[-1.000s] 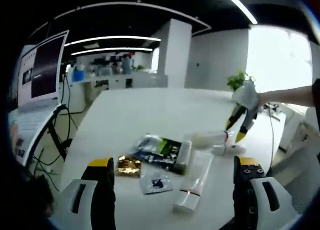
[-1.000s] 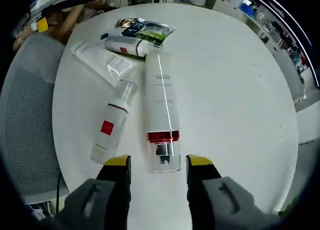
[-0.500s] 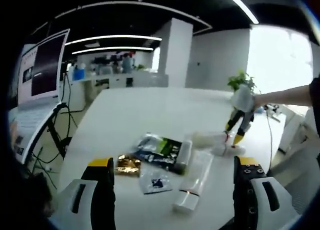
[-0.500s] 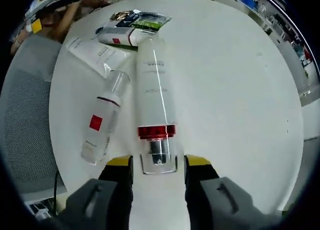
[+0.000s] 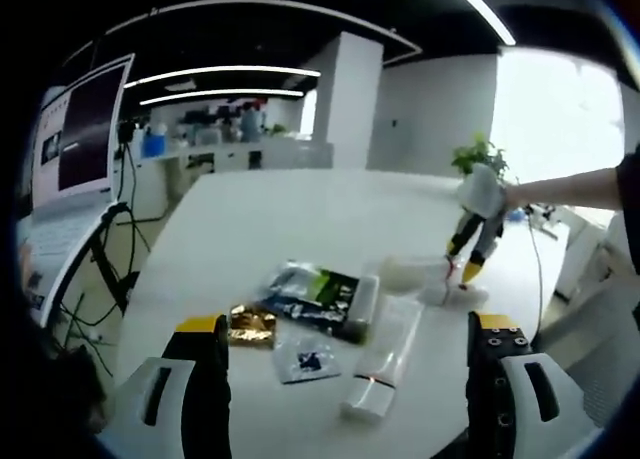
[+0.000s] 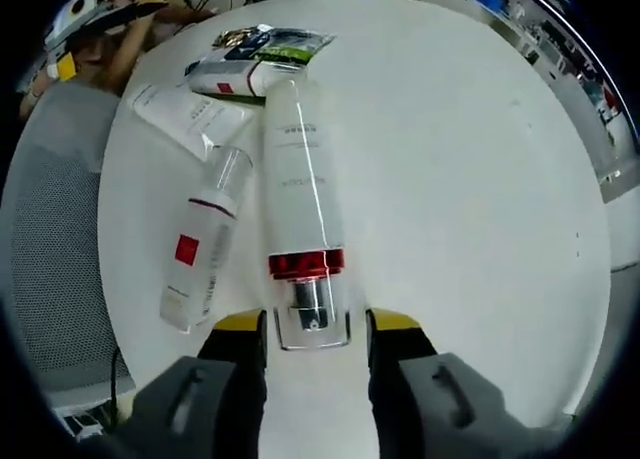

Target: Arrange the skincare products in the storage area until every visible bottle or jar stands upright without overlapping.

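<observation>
The right gripper (image 6: 307, 331) is advancing; the lying pump bottle (image 6: 301, 214) now has its clear cap between the open fingers (image 6: 240, 331), not yet clamped. The left gripper (image 5: 345, 331) is hovering open and empty over the tabletop (image 5: 270, 219). Uprighting appears imminent.

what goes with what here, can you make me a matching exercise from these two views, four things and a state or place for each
Things:
1. tall pump bottle with red collar
2. small bottle with red square label
3. gold foil sachet
4. right gripper

States or places:
a. open, jaws either side of a clear cap
b. lying flat, parallel beside the tall bottle
c. lying flat, clear cap nearest the right gripper's camera
d. flat on the table just beyond the left gripper's left jaw

Pairs: 1-c, 2-b, 3-d, 4-a
</observation>
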